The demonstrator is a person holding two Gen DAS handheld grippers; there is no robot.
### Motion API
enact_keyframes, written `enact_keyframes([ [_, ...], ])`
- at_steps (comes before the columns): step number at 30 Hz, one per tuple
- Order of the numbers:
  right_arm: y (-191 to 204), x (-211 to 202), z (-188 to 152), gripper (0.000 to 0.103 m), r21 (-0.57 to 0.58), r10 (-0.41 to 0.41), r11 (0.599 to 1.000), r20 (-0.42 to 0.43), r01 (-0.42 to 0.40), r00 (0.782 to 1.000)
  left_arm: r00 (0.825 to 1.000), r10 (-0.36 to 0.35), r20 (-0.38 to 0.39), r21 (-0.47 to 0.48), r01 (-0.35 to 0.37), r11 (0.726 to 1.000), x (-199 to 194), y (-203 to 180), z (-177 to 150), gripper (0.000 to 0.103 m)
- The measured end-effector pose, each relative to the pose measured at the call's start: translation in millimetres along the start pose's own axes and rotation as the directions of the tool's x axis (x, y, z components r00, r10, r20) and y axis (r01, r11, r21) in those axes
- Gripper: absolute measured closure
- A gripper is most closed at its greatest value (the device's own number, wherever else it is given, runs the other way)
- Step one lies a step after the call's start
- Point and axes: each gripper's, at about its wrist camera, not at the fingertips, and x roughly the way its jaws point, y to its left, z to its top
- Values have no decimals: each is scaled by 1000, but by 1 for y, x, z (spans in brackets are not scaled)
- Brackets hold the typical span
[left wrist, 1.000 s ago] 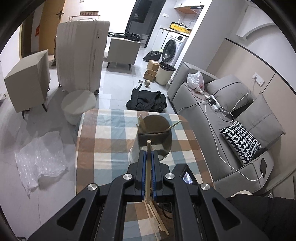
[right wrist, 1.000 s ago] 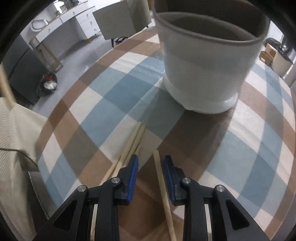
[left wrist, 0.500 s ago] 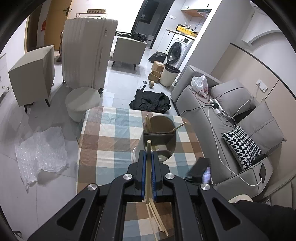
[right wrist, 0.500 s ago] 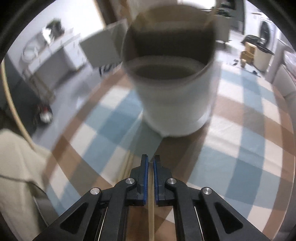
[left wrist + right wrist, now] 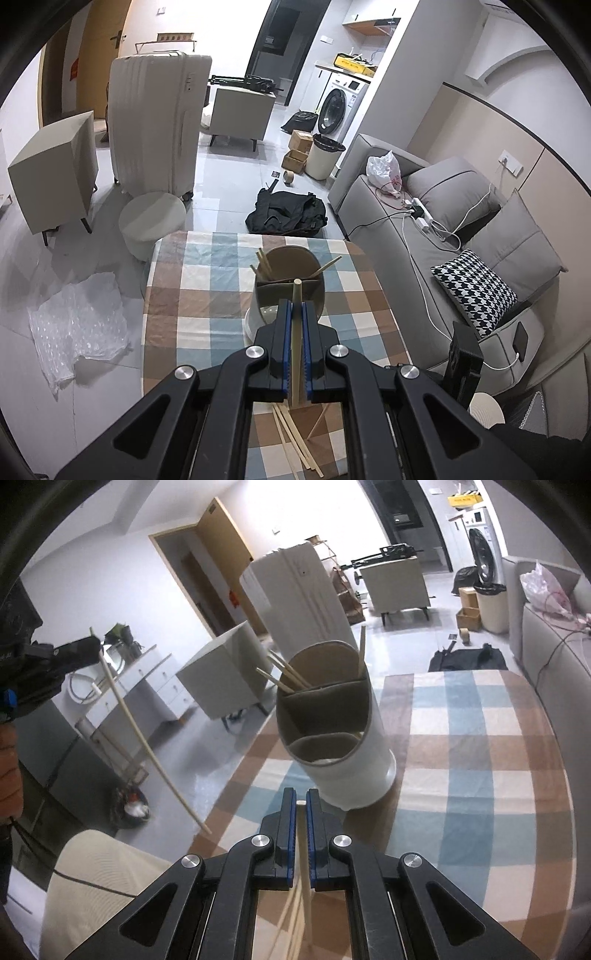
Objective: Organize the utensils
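Observation:
A white utensil holder [image 5: 286, 295] with brown dividers stands on the checked tablecloth [image 5: 199, 291], several chopsticks leaning in its far compartment. My left gripper [image 5: 295, 304] is shut on one chopstick [image 5: 296, 291], held above the table just short of the holder. More loose chopsticks [image 5: 295, 439] lie on the cloth beneath it. In the right wrist view my right gripper [image 5: 301, 795] is shut on another chopstick [image 5: 304, 878], lifted off the cloth in front of the holder [image 5: 343, 738]. The left gripper's chopstick [image 5: 147, 746] hangs at the left there.
A grey sofa [image 5: 436, 236] with cushions runs along the table's right side. On the floor to the left are a round stool [image 5: 153, 218], bubble wrap [image 5: 77, 325], a white suitcase [image 5: 155, 125] and a black bag [image 5: 288, 214]. A person's beige-trousered leg [image 5: 92, 886] is near the table edge.
My right gripper closed on a chopstick lying on the cloth and rose with it, tilting up so the holder's top shows. The left gripper kept its chopstick and stayed nearly still.

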Motion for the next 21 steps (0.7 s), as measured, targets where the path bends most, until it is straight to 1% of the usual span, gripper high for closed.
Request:
enact_keyframes([
  [1,2,-1,-2,99,-2,1,1000,4,-1,1000,1000,4,-2,3,-4,1000,1,-2,1,102],
  [2,3,-2,-2,103,-3,4,1000,7,-4,1000,1000,6,-3,5,-6,1000,1,-2,1,102],
  [5,5,-5,-1,103,-10,9,1000,18,-9,1000,1000,9,-6,10,-9,1000,0,-4,3,102],
  [8,6,-3,-2,103,-21,13,1000,12,-13,1000,1000,13,-9,12,-12,1000,1,-4,4,102],
  [11,0,4,-6,103,-5,18,1000,-19,-18,1000,1000,14,-8,6,-14,1000,0,-2,3,102],
  [12,-3,9,-8,103,-7,-5,1000,-35,4,999,1000,17,-8,6,-17,1000,0,-1,2,102],
  [14,-9,18,-12,102,17,6,1000,-81,-5,997,1000,18,-15,-1,-18,1000,2,2,-3,102],
  [17,-25,44,-22,99,62,-20,998,-177,32,984,999,19,-35,-7,-19,1000,7,4,-10,102],
  [18,-34,54,-26,97,101,-15,994,-214,37,977,999,22,-39,-5,-22,1000,9,5,-13,102],
  [19,-42,65,-29,90,135,-25,989,-253,61,967,999,23,-43,-4,-23,1000,9,5,-14,102],
  [20,-48,73,-32,87,152,-42,985,-277,86,960,999,23,-48,-3,-24,1000,10,6,-16,102],
  [21,-53,83,-33,85,160,-62,981,-300,114,952,998,22,-53,-3,-23,1000,11,7,-18,102],
])
